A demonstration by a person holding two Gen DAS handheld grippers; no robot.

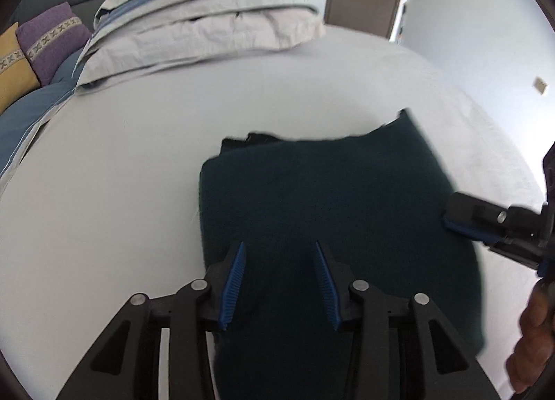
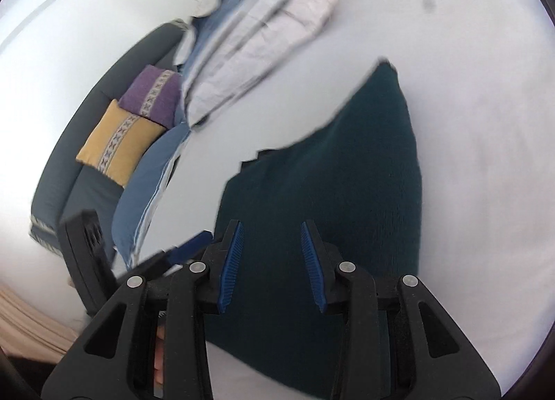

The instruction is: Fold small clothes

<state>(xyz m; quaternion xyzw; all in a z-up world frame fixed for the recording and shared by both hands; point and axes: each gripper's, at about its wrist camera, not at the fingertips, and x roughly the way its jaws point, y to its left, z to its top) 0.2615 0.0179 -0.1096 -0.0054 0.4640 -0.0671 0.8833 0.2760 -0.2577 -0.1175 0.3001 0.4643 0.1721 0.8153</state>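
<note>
— Where's our sweater (image 1: 333, 212)?
— Folded flat on the bed (image 1: 121, 174), well clear of the stacked bedding (image 1: 194, 18), so we have room to work.
— And our hand-held grippers?
— Left hand-held gripper (image 1: 280, 278) and right hand-held gripper (image 2: 271, 261) both hover spread over it, pinching nothing, probably ready to smooth it.

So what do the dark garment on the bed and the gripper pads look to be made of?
Dark garment: soft, matte, dark teal fabric, probably a knit or fleece; the surface looks fuzzy with no sheen, though motion blur hides the weave. Pads on the left gripper: blue, finely ribbed, likely rubber or soft plastic, set on matte black plastic fingers.
</note>
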